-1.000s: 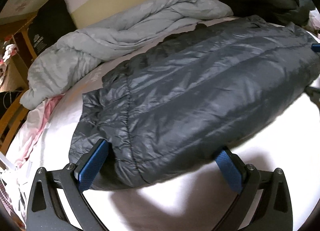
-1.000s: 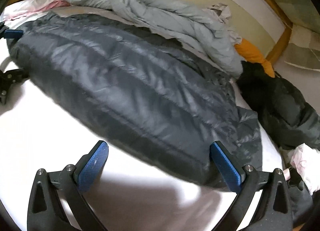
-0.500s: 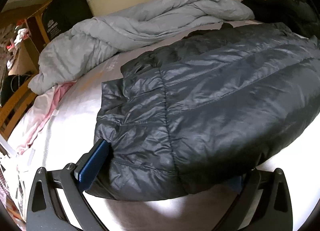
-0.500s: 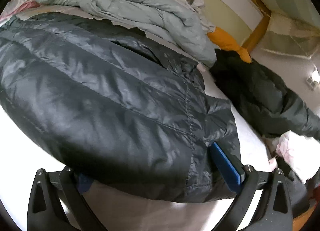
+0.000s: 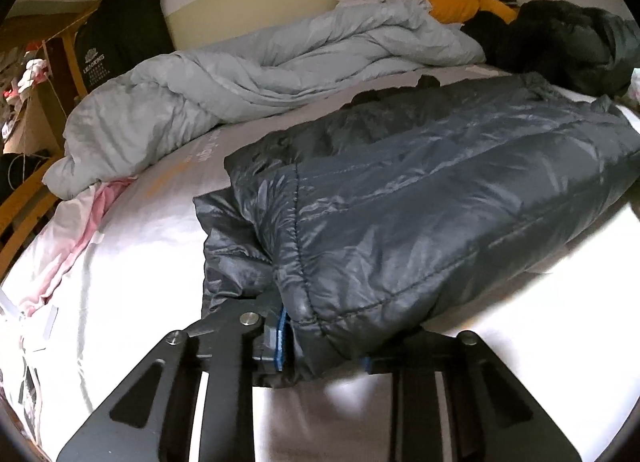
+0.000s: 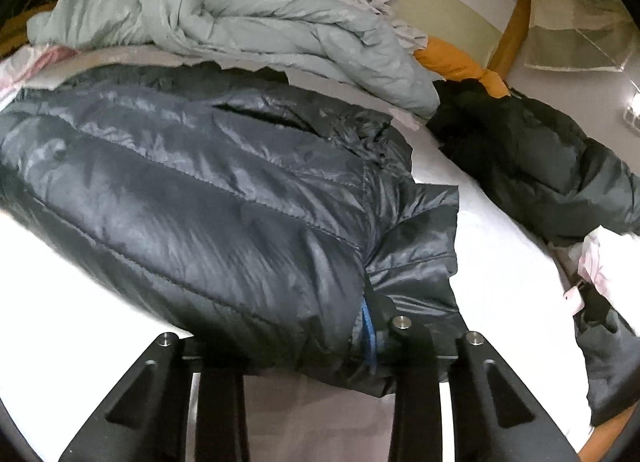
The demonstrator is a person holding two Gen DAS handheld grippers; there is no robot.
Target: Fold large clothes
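Note:
A dark grey puffer jacket (image 5: 420,205) lies across the white bed sheet (image 5: 132,254), folded into a long band. My left gripper (image 5: 324,350) is shut on the jacket's near left corner, its blue pads pressed into the fabric. In the right wrist view the same jacket (image 6: 208,189) stretches to the left, and my right gripper (image 6: 320,346) is shut on its near right corner next to the sleeve. The fingertips of both grippers are partly buried in fabric.
A crumpled light grey duvet (image 5: 248,73) lies along the headboard. A black coat (image 6: 540,161) and an orange cloth (image 6: 460,61) sit at the bed's far right. Pink fabric (image 5: 80,221) lies at the left edge. White sheet (image 6: 500,262) shows beside the jacket.
Both grippers moved forward onto the jacket's near edge and closed on it. A second ago both were open with the jacket just ahead of them.

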